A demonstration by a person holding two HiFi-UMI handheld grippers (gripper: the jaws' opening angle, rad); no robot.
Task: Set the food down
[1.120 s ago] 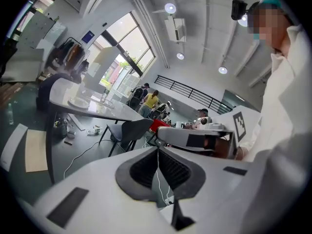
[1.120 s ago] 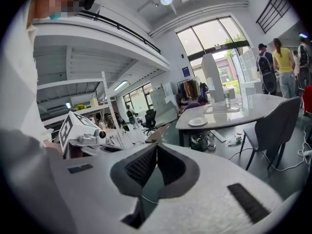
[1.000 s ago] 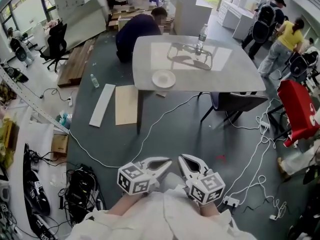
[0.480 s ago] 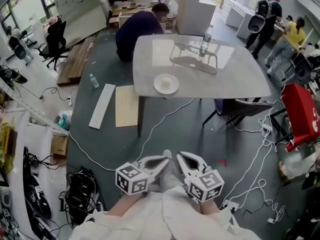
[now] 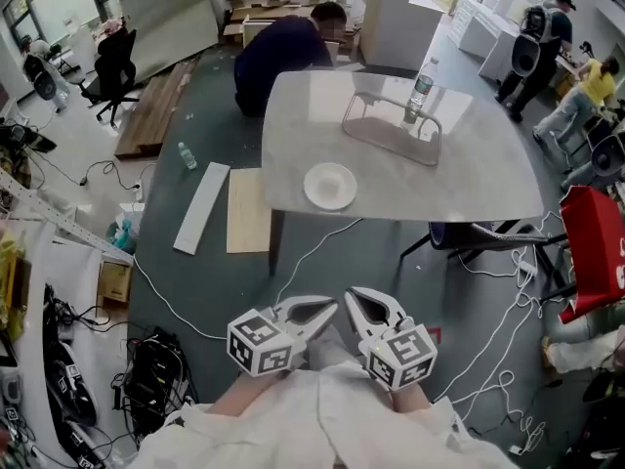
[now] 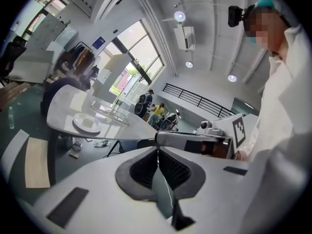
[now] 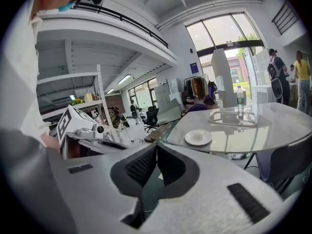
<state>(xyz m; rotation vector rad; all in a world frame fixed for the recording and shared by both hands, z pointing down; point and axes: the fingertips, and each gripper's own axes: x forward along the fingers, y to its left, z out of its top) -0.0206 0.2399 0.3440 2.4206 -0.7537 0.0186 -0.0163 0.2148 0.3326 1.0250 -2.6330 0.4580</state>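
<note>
A white plate point(image 5: 329, 185) sits near the front edge of the grey table point(image 5: 469, 179), with a pale lump on it that I cannot make out. The plate point(image 6: 86, 123) also shows in the left gripper view and in the right gripper view point(image 7: 198, 137). Both grippers hang close to my body, well short of the table. My left gripper point(image 5: 330, 310) is shut with nothing between its jaws. My right gripper point(image 5: 352, 296) is shut and empty too.
A clear tray point(image 5: 391, 127) and a water bottle point(image 5: 420, 92) stand farther back on the table. A person point(image 5: 283, 47) crouches behind the table. White cables point(image 5: 293, 272) run over the floor between me and the table. A dark chair point(image 5: 483, 234) stands at the table's right.
The table and plate have drawn nearer and lower in the head view as I move toward them. Both grippers stay shut in front of my body.
</note>
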